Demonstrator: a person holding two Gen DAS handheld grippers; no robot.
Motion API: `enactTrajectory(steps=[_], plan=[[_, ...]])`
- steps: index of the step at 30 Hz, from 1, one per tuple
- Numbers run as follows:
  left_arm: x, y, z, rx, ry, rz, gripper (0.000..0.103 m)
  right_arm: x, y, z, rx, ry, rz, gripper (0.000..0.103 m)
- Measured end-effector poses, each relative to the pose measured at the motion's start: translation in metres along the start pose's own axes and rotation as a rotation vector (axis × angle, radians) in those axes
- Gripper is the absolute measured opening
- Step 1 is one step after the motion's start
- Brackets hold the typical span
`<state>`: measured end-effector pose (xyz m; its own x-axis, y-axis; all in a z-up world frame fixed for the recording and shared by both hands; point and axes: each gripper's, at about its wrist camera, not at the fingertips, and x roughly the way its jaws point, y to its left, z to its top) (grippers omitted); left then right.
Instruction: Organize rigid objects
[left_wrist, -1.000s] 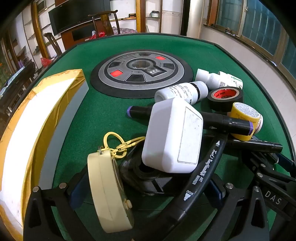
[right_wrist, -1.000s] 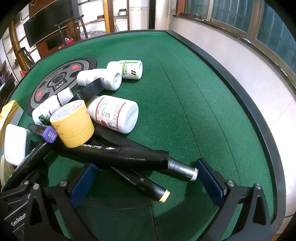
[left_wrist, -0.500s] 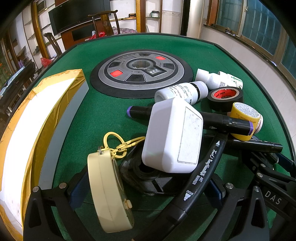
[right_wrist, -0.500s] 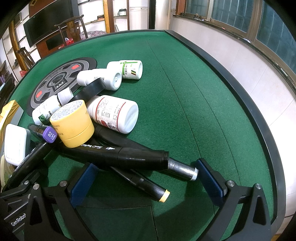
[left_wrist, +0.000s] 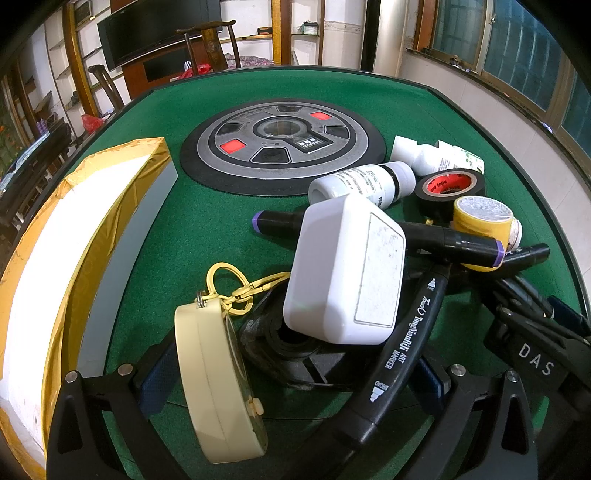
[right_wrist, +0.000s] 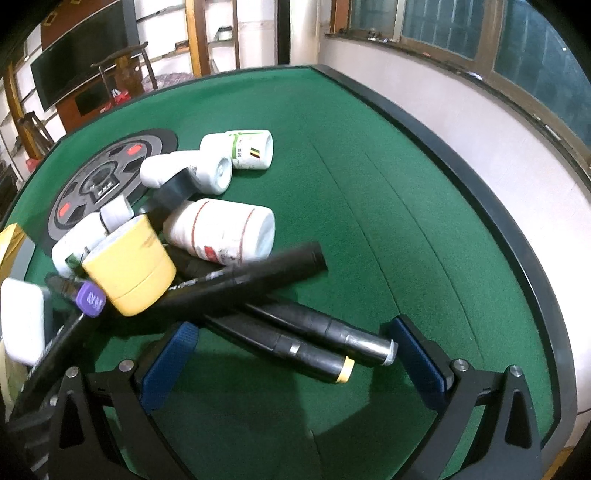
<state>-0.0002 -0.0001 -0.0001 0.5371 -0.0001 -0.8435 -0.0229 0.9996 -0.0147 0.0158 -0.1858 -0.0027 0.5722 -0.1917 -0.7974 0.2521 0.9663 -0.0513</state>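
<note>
Directly between right gripper (right_wrist: 295, 360) pads: markers (right_wrist: 314, 339).

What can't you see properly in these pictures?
- Left wrist view: the black round part is mostly hidden under the white rounded plastic box; I cannot tell what it is.
- Left wrist view: the cream round case shows mainly its edge, face unreadable.
- Right wrist view: the purple marker cap print is blurred.

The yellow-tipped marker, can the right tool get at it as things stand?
Probably yes. The yellow-tipped marker lies between the open right tool fingers, its capped end bare. Its far end runs under a longer black marker, which may drag along.
</note>
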Motion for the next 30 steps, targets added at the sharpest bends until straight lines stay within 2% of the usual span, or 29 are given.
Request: enactTrajectory(steps=[13,22,30], plan=[[-0.0002,-0.0002,-0.0002,0.000,0.000,-0.002,0.102,0.0002,0.0001,0.0000,0.000,-0.001,0.004,0.103],[-0.0005,-0.0006,-0.0006,0.000,0.000,-0.001,0.103,-0.0011,-0.0031,0.0004,-0.075,0.028,0.059,0.103],[-0.0008,-0.0013,-0.0012,-0.019,0.001,0.012,0.103,0.0001,-0.0027,0.0025,-0.091,0.043,0.062,0.103]])
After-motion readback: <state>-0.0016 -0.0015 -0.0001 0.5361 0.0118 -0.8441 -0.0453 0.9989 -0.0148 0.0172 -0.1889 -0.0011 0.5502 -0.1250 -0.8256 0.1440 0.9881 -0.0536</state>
